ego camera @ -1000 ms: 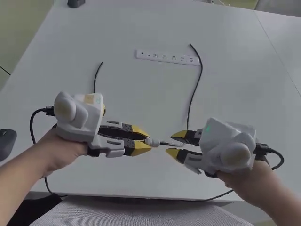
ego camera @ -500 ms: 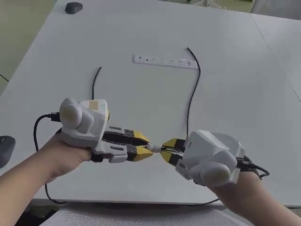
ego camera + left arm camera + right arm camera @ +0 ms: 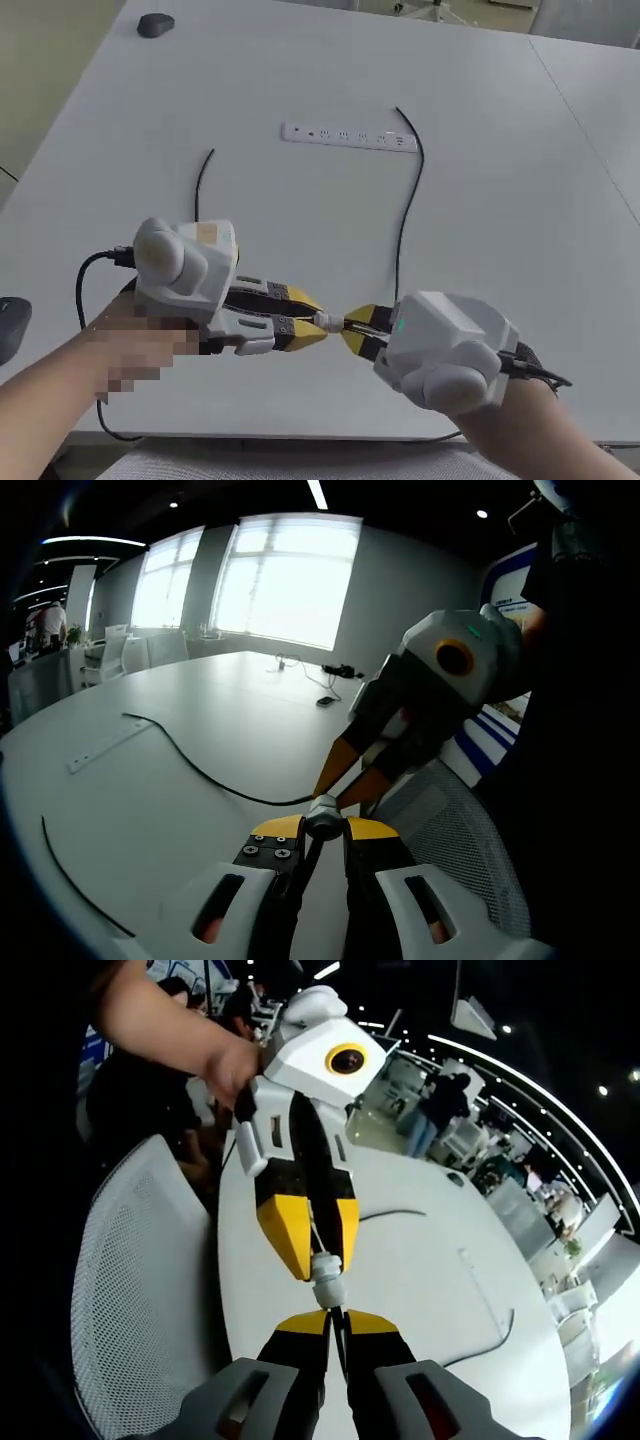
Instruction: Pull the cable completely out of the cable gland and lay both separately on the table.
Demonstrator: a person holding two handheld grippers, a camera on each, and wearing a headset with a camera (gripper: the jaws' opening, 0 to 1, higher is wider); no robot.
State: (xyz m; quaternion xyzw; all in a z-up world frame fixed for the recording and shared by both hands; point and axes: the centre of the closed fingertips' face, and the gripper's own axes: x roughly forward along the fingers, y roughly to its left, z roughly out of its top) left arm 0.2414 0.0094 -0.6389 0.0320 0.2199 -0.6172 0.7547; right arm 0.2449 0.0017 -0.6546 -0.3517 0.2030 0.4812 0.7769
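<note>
Head view: with left gripper [image 3: 318,326] clamped on cable gland [image 3: 331,322] and right gripper [image 3: 352,328] clamped on cable [image 3: 408,210] just beside it, both held above table [image 3: 300,220] near edge, draw grippers straight apart along gland axis, avoiding twist, to free cable end.

Large white table [image 3: 500,200]; power strip [image 3: 348,136] and dark mouse [image 3: 155,24] on far part. Big bright windows [image 3: 270,590], strip ceiling light [image 3: 318,494]. Grey mesh chair [image 3: 130,1290] at table edge.
</note>
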